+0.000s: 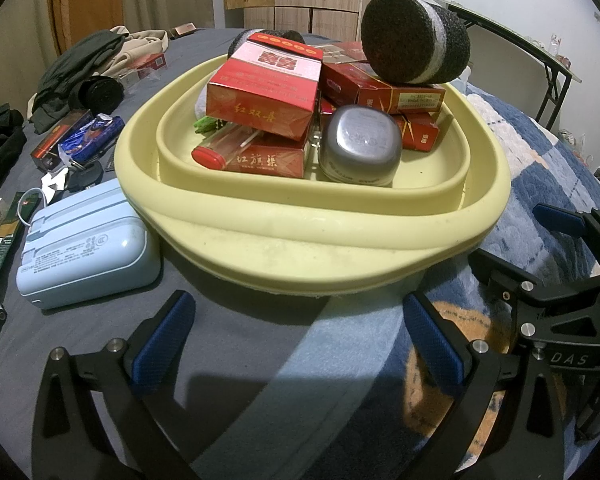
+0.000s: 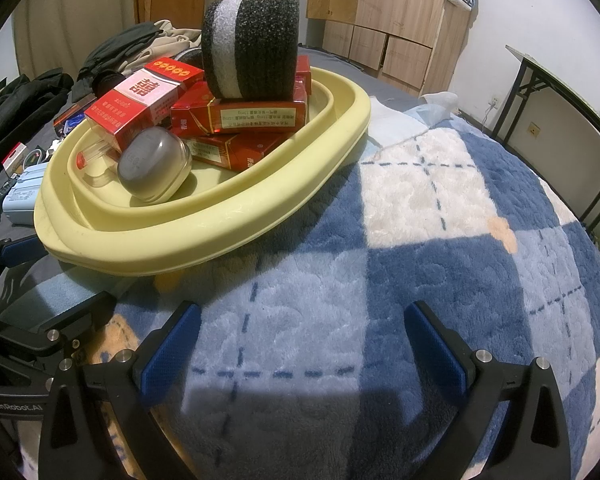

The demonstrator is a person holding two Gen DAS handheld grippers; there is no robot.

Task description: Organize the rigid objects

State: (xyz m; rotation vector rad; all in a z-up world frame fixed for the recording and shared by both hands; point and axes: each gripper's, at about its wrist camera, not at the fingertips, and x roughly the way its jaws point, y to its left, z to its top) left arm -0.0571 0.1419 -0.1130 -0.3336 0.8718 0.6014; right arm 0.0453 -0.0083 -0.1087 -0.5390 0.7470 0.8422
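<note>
Left gripper (image 1: 296, 344) nearest, fingers spread, holding nothing, over grey sheet. Light-blue case (image 1: 86, 252) at left touches yellow basin (image 1: 312, 256). Basin holds red boxes (image 1: 264, 92), silver tin (image 1: 360, 146), dark foam roll (image 1: 416, 38) on top. Right gripper (image 2: 304, 344) spread, empty, over plaid blanket (image 2: 440, 240).

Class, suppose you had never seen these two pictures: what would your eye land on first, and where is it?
Most likely the pale yellow basin on the bed, heaped with red boxes. On top of the heap lies a dark foam roll with a white band, and a silver case sits at the front of the basin.
</note>
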